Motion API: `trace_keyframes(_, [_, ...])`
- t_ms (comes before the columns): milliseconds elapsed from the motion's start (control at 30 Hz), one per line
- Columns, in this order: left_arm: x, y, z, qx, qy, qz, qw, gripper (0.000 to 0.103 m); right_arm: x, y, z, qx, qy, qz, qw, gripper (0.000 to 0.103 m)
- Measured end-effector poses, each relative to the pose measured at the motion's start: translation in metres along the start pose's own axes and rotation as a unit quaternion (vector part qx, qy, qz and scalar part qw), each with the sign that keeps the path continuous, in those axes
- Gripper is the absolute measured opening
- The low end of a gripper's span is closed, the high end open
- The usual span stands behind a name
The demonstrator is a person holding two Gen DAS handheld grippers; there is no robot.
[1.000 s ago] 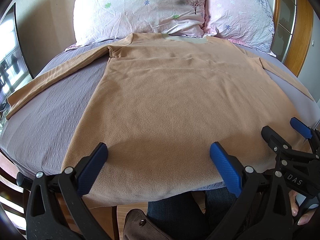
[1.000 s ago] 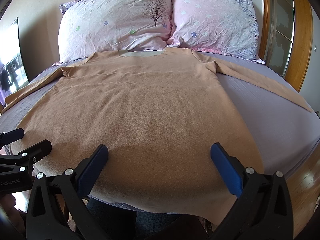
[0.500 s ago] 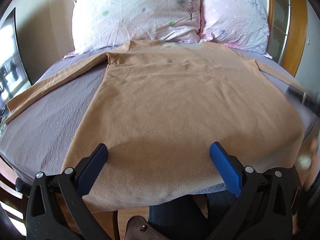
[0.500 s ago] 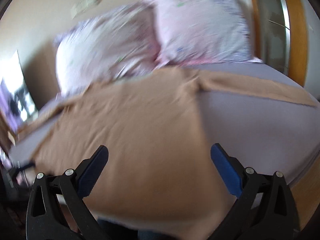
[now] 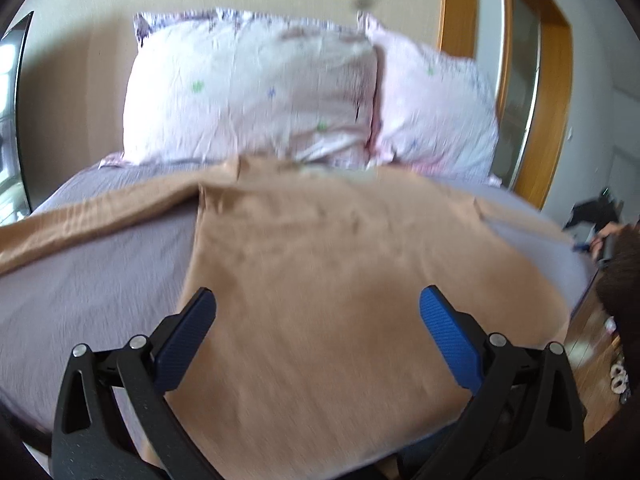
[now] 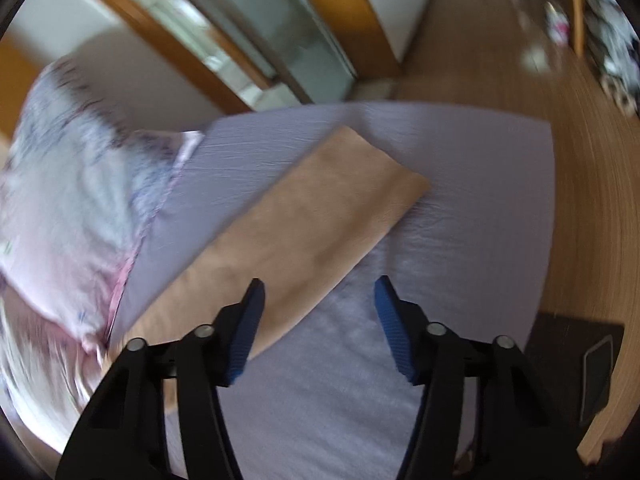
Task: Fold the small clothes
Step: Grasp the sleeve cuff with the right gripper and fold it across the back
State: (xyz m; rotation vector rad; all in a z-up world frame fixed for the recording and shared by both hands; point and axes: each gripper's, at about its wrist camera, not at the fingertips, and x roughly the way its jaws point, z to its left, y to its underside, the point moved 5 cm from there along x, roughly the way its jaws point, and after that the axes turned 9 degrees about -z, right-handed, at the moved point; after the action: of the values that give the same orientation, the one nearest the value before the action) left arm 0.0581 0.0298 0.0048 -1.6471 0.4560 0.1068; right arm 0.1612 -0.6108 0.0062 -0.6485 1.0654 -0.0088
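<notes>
A tan long-sleeved top (image 5: 328, 280) lies flat on a bed with a lilac sheet (image 5: 92, 280), neck toward the pillows and sleeves spread. My left gripper (image 5: 316, 332) is open and empty above the top's lower body. My right gripper (image 6: 318, 324) is open and empty above the top's right sleeve (image 6: 320, 216), whose cuff end lies just ahead of its fingertips. The right gripper also shows small and blurred at the far right of the left wrist view (image 5: 592, 236).
Two pale pink pillows (image 5: 256, 92) lean against the wall at the bed's head. A wooden-framed glass door (image 6: 248, 28) and wooden floor (image 6: 520, 80) lie to the bed's right. A dark object (image 6: 580, 368) sits by the bed corner.
My right gripper has swung far to the right, from the top's hem to over the right sleeve, and its jaws have narrowed. My left gripper has risen and tilted up toward the pillows.
</notes>
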Motion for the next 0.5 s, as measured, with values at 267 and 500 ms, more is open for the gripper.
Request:
trace_keyframes(267, [-0.007, -0.025, 0.069, -0.104, 0.008, -0.048, 0.9933, 0.101, 0.026, -0.015, 0.008, -0.008, 0.016, -0.029, 0.999, 0.006])
trace_keyframes(500, [-0.02, -0.035, 0.135, -0.171, -0.051, -0.074, 0.9811, 0.101, -0.075, 0.05, 0.207, -0.221, -0.198, -0.102, 0.95, 0.005])
